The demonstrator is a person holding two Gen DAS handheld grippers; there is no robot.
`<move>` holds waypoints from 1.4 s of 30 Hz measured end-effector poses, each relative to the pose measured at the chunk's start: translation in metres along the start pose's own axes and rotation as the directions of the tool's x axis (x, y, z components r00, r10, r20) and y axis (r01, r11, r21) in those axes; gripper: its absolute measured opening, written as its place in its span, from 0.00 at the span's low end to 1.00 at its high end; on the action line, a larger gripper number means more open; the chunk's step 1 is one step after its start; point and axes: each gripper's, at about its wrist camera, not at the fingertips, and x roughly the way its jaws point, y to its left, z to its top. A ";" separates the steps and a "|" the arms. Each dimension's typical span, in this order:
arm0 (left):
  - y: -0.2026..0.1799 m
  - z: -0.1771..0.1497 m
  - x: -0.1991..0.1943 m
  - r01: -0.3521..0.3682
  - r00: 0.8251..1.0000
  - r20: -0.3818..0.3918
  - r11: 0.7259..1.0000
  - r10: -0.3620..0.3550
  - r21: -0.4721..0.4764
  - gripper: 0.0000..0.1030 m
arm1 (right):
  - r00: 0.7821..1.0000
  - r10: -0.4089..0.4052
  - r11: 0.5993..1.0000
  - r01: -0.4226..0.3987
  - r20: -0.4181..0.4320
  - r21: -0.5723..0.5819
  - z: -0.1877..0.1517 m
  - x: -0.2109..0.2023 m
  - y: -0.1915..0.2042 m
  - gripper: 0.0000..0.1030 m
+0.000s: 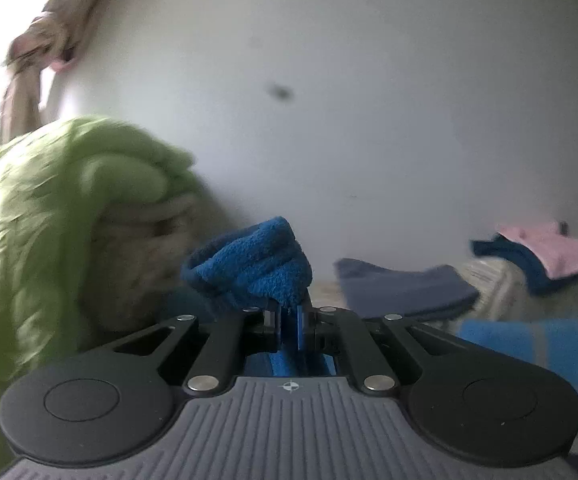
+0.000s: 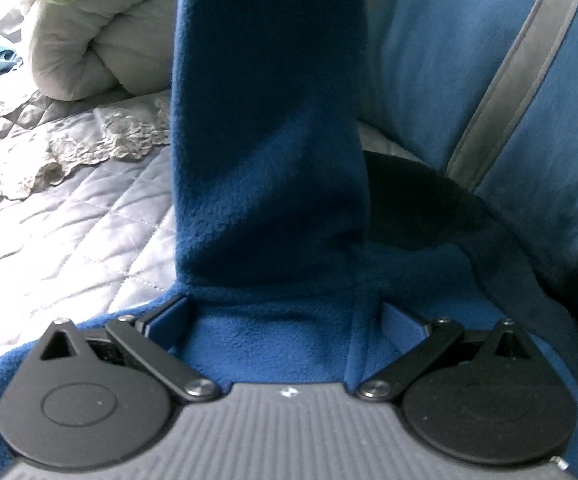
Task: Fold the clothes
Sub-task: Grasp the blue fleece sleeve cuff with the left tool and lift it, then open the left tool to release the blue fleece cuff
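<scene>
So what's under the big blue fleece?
Under the blue fleece you can see a quilted grey bedspread spreading out to the left. The right gripper sits spread wide against the fleece. Whatever lies beneath the fleece's middle is covered.

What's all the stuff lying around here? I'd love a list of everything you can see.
Fleece garment: one, blue with a grey stripe, lifted over the bed.
Quilted bedspread: one, pale grey with lace trim, beneath it.
Rolled duvet: one, white, at the back of the bed.
Green blanket: one, lime, on the duvet.
Folded clothes: dark blue and pink pieces, by the wall.
Curtain: one, beige, tied, upper left.
Left gripper: black, shut on the fleece.
Right gripper: black, wide apart, fleece draped between.
</scene>
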 end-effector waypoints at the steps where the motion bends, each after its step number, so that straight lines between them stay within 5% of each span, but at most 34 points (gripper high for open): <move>1: -0.008 0.001 -0.001 0.015 1.000 0.000 1.000 -0.015 0.009 0.07 | 1.000 0.000 1.000 0.000 -0.003 0.003 0.000 0.000 0.000 1.00; 6: -0.051 0.004 -0.011 0.093 0.996 -0.024 0.992 -0.091 0.080 0.07 | 0.998 -0.058 0.997 0.057 -0.012 -0.052 0.005 -0.014 0.008 1.00; 13: -0.119 -0.004 -0.025 0.209 0.976 -0.087 0.967 -0.198 0.146 0.07 | 0.996 -0.091 0.969 0.090 0.008 -0.229 -0.014 -0.122 -0.001 1.00; 18: -0.172 -0.019 -0.031 0.315 0.945 -0.145 0.937 -0.294 0.150 0.07 | 0.987 -0.157 0.957 0.158 0.023 -0.244 -0.045 -0.232 -0.028 1.00; 23: -0.230 -0.048 -0.032 0.425 0.892 -0.224 0.897 -0.392 0.124 0.09 | 0.965 -0.262 0.942 0.259 0.018 -0.211 -0.080 -0.319 -0.054 1.00; 25: -0.253 -0.063 -0.030 0.455 0.868 -0.276 0.884 -0.413 0.110 0.26 | 0.953 -0.303 0.935 0.299 0.007 -0.188 -0.094 -0.347 -0.064 1.00; 27: -0.275 -0.077 -0.031 0.490 0.840 -0.325 0.864 -0.434 0.114 0.77 | 0.937 -0.349 0.926 0.343 -0.010 -0.159 -0.109 -0.368 -0.074 1.00; 31: -0.302 -0.094 -0.045 0.552 0.810 -0.347 0.814 -0.473 0.178 0.78 | 0.917 -0.396 0.915 0.389 -0.056 -0.111 -0.134 -0.393 -0.089 1.00; 37: -0.293 -0.104 -0.062 0.561 0.812 -0.367 0.782 -0.454 0.271 0.79 | 0.897 -0.432 0.899 0.420 -0.097 -0.123 -0.163 -0.406 -0.102 1.00; 42: -0.263 -0.121 -0.074 0.513 0.845 -0.382 0.772 -0.375 0.376 0.81 | 0.896 -0.431 0.892 0.404 -0.109 -0.205 -0.180 -0.400 -0.106 1.00</move>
